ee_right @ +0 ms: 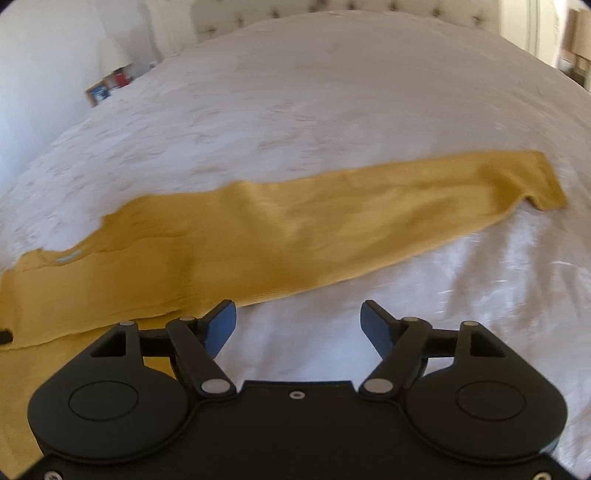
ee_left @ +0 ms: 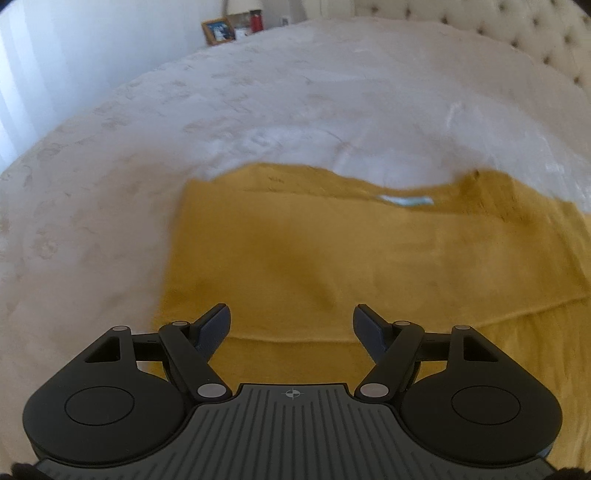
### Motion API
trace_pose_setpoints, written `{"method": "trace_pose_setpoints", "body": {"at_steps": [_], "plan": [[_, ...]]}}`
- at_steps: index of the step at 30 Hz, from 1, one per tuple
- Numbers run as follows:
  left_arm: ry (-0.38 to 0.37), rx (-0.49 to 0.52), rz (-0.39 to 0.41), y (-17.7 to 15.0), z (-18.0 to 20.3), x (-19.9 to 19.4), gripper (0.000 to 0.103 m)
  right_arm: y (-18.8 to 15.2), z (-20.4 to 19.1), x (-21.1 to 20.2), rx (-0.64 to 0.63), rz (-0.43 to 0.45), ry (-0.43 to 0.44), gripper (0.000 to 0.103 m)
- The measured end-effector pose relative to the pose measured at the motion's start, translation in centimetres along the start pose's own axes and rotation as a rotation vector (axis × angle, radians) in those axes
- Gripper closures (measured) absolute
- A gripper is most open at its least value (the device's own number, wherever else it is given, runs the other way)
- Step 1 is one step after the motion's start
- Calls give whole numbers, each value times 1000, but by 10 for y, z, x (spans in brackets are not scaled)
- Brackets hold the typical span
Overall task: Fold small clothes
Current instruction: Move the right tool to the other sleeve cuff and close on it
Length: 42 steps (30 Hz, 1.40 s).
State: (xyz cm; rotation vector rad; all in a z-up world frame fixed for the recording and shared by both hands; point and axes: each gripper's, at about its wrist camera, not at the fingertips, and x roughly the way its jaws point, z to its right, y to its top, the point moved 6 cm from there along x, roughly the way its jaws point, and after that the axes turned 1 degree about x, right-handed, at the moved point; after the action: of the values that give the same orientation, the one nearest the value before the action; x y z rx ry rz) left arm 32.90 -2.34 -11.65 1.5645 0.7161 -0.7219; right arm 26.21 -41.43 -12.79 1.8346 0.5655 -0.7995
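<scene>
Left wrist view: left claw [ee_left: 291, 326] spread wide, gripping nothing, poised over the mustard garment [ee_left: 332, 251] spread flat on the white bed [ee_left: 258, 103]. Folded edge of the cloth just ahead of and below the fingertips, neck label [ee_left: 406, 200] further off toward the far edge. Right wrist view: right claw [ee_right: 298, 324] also wide and empty, above bare bedcover, with the garment's long sleeve [ee_right: 369, 206] stretched across just beyond it; left finger [ee_right: 221, 325] over the cloth's near edge. Picture frame [ee_left: 218, 30] beside the bed.
</scene>
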Motion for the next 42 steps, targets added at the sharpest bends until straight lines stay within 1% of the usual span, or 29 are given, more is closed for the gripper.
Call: {"method": "trace_pose_setpoints", "body": {"at_steps": [2,4,7,9,12,14,16,19,22,26,29,32,33,34,35,36,38,42], "plan": [[-5,7,-15,-6,6,7,31,3,16,4,22,-7,-16,26],[10,16,-25,-11,9,15,30,6,31,10,39,-12,-34,26],[28,32,-8,-18,11,20,28,14,56,17,64,-11,-59,26],[42,44,-1,-20,13,19,26,24,75,21,83,2,-85,26],[63,71,-10,-20,15,20,22,41,105,25,111,23,-138,25],[73,58,-23,-19,13,23,16,54,125,29,133,36,-174,25],[69,28,-37,-19,10,25,13,66,142,31,148,46,-208,25],[53,-2,-53,-20,7,27,10,86,168,35,135,65,-264,21],[48,-1,-57,-19,6,27,10,101,192,39,132,89,-324,21],[48,-4,-54,-20,7,26,9,104,217,50,159,80,-373,21],[49,-5,-46,-20,7,28,8,98,228,62,203,59,-366,21],[49,0,-42,-21,7,27,8,89,231,67,228,70,-346,20],[48,1,-43,-21,6,27,8,87,229,67,228,73,-340,27],[47,0,-45,-21,6,27,8,88,230,68,223,71,-321,46],[45,-1,-47,-20,6,28,8,89,232,66,215,68,-296,59],[44,-3,-48,-20,5,28,8,91,230,64,213,63,-283,90],[45,-7,-49,-19,6,28,7,94,224,58,212,53,-264,88],[43,-7,-46,-18,7,27,8,107,193,27,132,101,-248,89]]}}
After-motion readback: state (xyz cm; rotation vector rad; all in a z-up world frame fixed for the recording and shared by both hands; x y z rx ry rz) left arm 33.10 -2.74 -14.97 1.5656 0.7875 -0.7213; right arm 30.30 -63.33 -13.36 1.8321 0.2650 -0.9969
